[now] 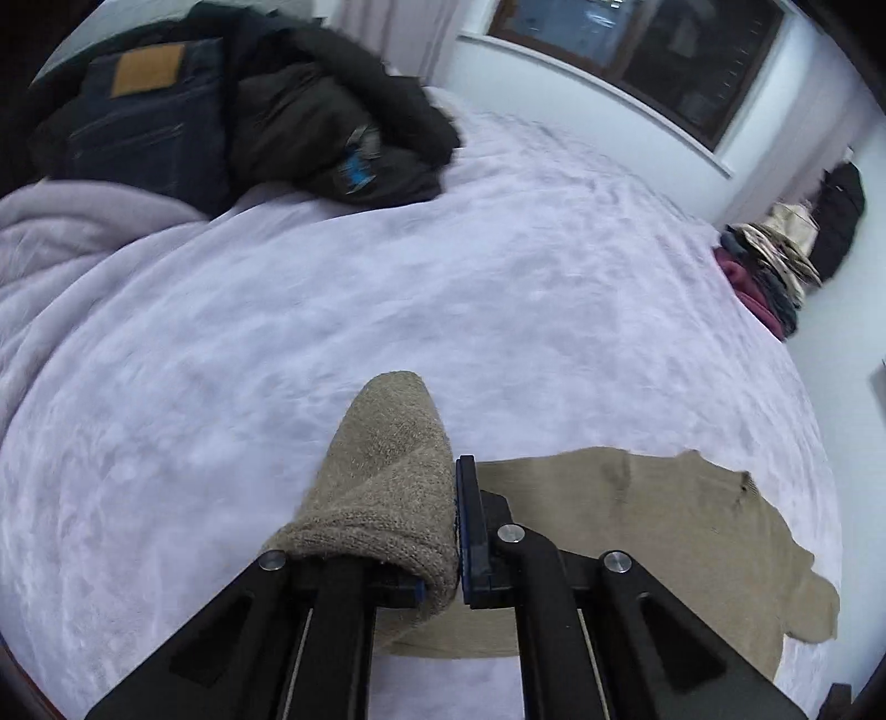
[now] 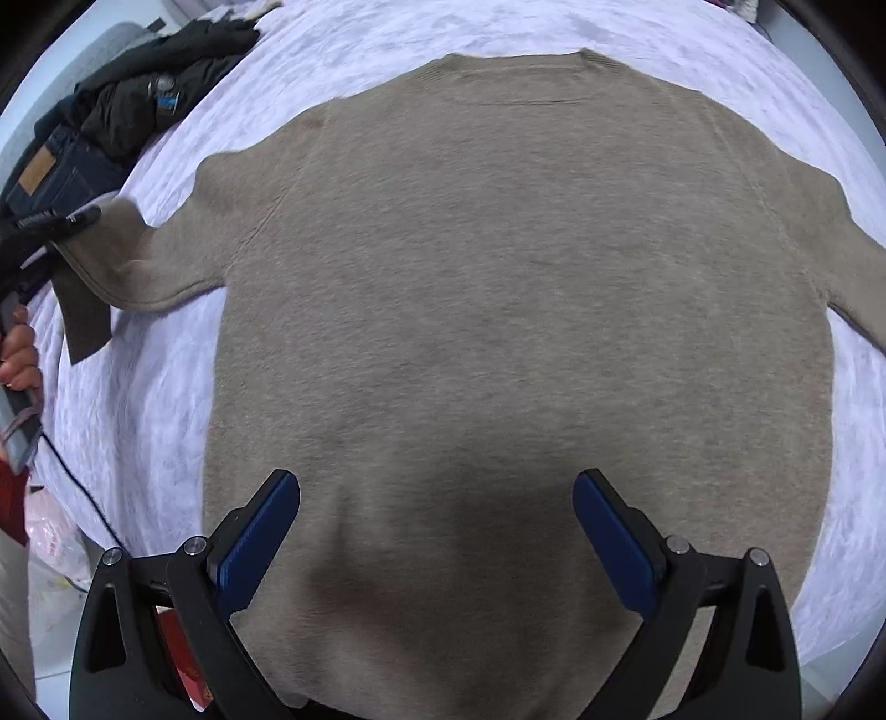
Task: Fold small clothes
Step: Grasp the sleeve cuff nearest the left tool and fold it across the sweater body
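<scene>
One beige sweater (image 2: pixel 515 310) lies spread flat on the bed (image 2: pixel 144 421), neckline at the far side, body filling the middle, one sleeve running out to each side. At the far left the left gripper (image 1: pixel 457 531) has its jaws pinched narrow on the cuff of the left sleeve (image 1: pixel 387 471); the knit wraps over the left finger and stands up from the cover, and the rest of that sleeve trails flat to the right. In the right wrist view the same gripper (image 2: pixel 50 221) shows as a dark shape at the left edge, with a hand (image 2: pixel 19 354) below it. The right gripper (image 2: pixel 437 531) hovers above the sweater's near hem, jaws wide and holding nothing, two blue pads (image 2: pixel 614 543) apart over the cloth.

One pile of dark clothes (image 1: pixel 310 122) sits at the far left of the bed, a pair of jeans (image 1: pixel 138 122) with a tan patch beside a black jacket. A second stack of folded things (image 1: pixel 769 266) lies at the far right edge; how many pieces is hard to tell. One folded lilac blanket (image 1: pixel 72 232) is bunched at the left. The bed's cover is pale lilac and plushy. Behind it are a white wall and one dark window (image 1: pixel 664 50).
</scene>
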{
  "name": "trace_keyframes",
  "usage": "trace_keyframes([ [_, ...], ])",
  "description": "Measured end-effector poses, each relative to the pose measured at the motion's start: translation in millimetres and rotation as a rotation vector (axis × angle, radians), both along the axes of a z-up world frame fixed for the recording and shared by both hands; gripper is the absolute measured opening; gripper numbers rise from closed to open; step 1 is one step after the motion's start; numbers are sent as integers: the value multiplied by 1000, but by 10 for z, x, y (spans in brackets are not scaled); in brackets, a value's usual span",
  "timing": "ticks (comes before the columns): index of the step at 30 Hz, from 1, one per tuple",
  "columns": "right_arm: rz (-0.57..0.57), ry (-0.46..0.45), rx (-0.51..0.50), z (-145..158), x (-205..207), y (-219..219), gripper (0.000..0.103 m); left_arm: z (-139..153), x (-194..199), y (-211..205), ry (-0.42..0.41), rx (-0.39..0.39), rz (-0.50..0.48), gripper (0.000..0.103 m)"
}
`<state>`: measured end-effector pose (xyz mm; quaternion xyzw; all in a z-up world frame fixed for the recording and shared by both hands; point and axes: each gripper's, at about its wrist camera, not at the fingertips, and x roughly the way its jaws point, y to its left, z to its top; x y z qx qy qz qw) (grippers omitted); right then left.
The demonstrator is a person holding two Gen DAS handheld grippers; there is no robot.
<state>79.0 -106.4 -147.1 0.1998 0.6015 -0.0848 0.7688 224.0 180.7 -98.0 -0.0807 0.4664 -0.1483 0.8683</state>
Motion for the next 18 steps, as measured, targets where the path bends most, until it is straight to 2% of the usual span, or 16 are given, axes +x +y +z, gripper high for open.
trace_keyframes([
  [4,-86,-40,22,55,-208,-416,100,143,-287,-1129,-22,-25,-207,9],
  [7,-144,-60,5,72,-393,-741,100,-35,-524,-1991,-3,18,-330,9],
  [9,-180,-63,-8,61,-530,-958,100,-219,-681,-2440,11,83,-385,9],
  [11,-208,-55,-19,30,-678,-1172,100,-461,-867,-2832,25,229,-425,23],
  [12,-218,-48,-23,14,-736,-1255,100,-579,-960,-2935,33,290,-425,38],
  [13,-226,-40,-27,-4,-795,-1339,100,-669,-1033,-2980,42,322,-421,57],
  [14,-232,-35,-29,7,-853,-1422,100,-718,-1085,-2982,50,328,-413,65],
  [15,-235,-32,-33,9,-895,-1487,100,-734,-1131,-2930,55,326,-406,81],
  [16,-236,-34,-38,13,-917,-1530,100,-706,-1172,-2883,51,330,-406,85],
  [18,-232,-44,-50,19,-917,-1620,100,-640,-1208,-2738,24,335,-404,85],
])
